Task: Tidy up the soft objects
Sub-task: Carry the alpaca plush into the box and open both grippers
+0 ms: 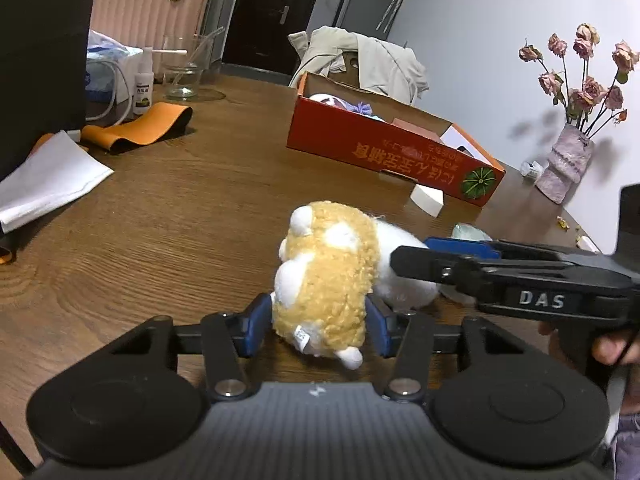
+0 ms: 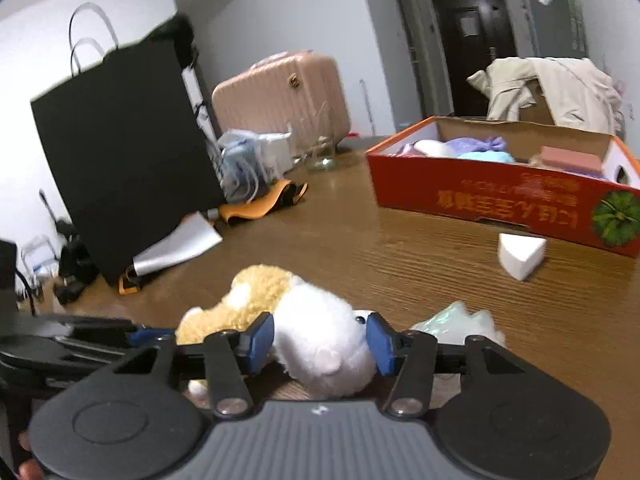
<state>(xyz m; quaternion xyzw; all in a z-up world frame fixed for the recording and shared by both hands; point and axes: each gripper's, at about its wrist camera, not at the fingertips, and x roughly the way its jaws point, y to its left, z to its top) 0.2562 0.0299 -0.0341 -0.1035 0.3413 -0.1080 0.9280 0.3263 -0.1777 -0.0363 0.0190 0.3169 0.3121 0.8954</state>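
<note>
Paper (image 1: 48, 176) lies at the table's (image 1: 180, 208) left edge, against a black bag (image 2: 120, 152), with an orange strap (image 1: 140, 130) just beyond it and a spray bottle (image 1: 143, 84) and a glass (image 1: 184, 76) farther back toward the far left corner. Near the table's middle, close to the near edge, lies a plush toy (image 1: 328, 280), tan on one half and white on the other. The left gripper (image 1: 316, 324) has its blue pads (image 1: 252, 328) pressed against both sides of the tan half, pinching the plush toy. The right gripper (image 2: 320, 338) comes in from the right, across the left wrist view, and its pads (image 2: 262, 338) sit on either side of the white half; the one nearer the tan half seems to touch the fur, while a dark sliver shows at the other, so a firm pinch there cannot be told. A pale green soft thing (image 2: 456, 322) lies on the table just right of the toy. Beyond it stands a white wedge (image 2: 520, 254), close against the front wall of a red box (image 1: 384, 152) that holds several pastel soft things (image 2: 476, 148). A beige jacket (image 1: 360, 56) hangs behind the box, and a vase (image 1: 564, 168) of dried roses stands near the table's right edge.
</note>
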